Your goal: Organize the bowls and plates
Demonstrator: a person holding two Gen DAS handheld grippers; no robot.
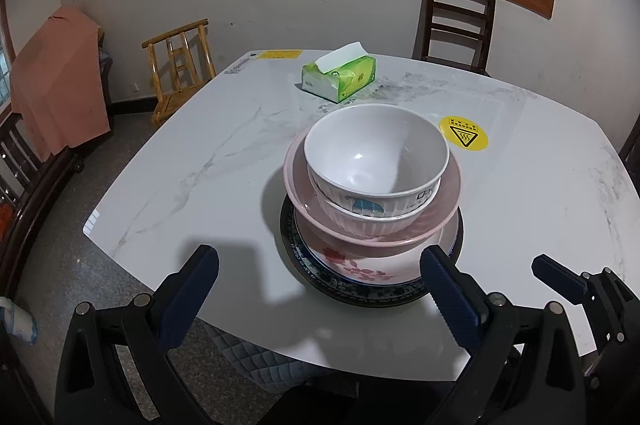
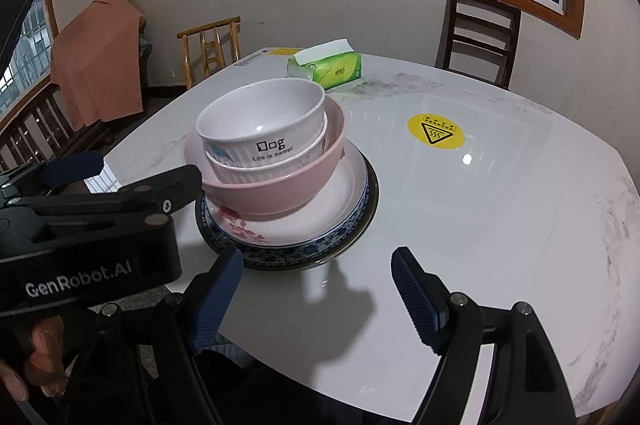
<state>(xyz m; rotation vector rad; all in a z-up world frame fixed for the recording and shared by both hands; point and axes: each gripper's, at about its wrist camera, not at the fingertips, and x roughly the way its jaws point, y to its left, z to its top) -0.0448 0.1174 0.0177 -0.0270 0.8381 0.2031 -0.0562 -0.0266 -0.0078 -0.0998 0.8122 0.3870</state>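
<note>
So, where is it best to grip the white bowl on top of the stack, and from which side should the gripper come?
Grip the white bowl by its rim, from above on the near side, one finger inside and one outside. Its wall stands steep and its lower part sits nested in the ribbed bowl, so only the rim is free. The open right gripper is probably nearest.

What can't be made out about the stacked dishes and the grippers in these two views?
- Ribbed white lower bowl: interior hidden in both views by the white printed bowl nested inside it.
- Dark-rimmed blue-patterned bottom plate: centre covered by the floral white plate and pink bowl.
- Left gripper: right finger overlaps the plate edge; contact unclear.
- Right gripper: body cut off by the frame's bottom edge.
</note>
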